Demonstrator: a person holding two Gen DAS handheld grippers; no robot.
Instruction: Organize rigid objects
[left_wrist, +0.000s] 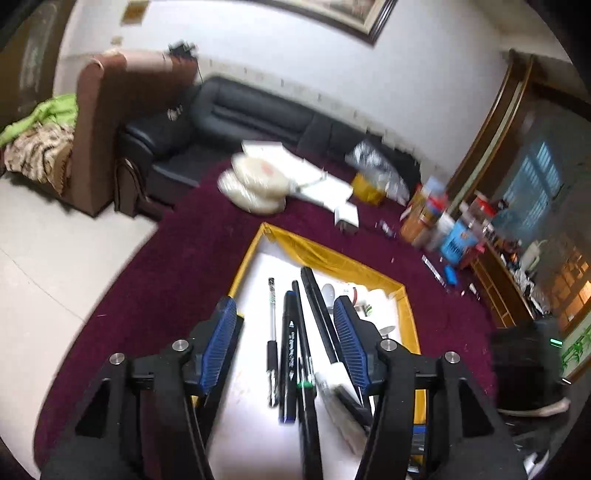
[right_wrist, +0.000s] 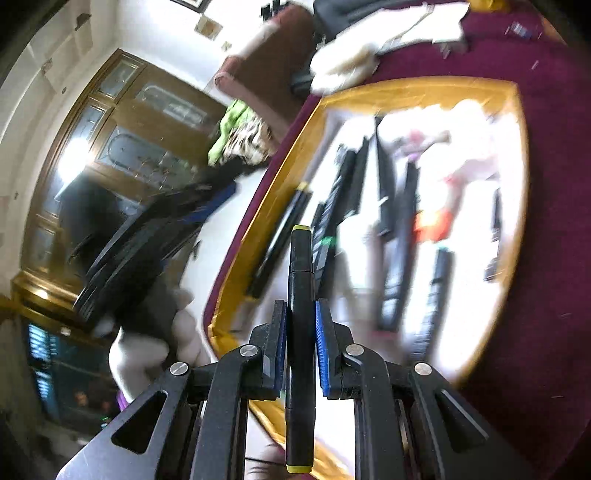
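1. The left claw (left_wrist: 286, 334) is released: its blue ribbed pads (left_wrist: 225, 343) stand apart above the tray, and nothing is pressed between them.
2. A shallow white tray with a yellow fabric rim (left_wrist: 369, 269) is seen resting on the dark red carpeted surface (left_wrist: 184, 258).
3. Several pens are laid side by side in the tray, roughly parallel, below the gap of the left claw: a slim silver pen with a black grip (left_wrist: 272, 339), a black marker with a blue cap end (left_wrist: 288, 358), a thin black pen with a green band (left_wrist: 304, 354), and a long black stick with a white end (left_wrist: 325, 321).
4. The right claw (right_wrist: 301, 350) is clenched on a black marker with yellow-green caps at both ends (right_wrist: 301, 295). The marker is held along the line of the claw, its far end projecting past the fingertips.
5. The held marker is seen over the near left rim of the tray in the right wrist view; further dark pens lie in the tray, too blurred for detail.
6. A small red object (right_wrist: 432, 225) is visible among them; its kind cannot be told.
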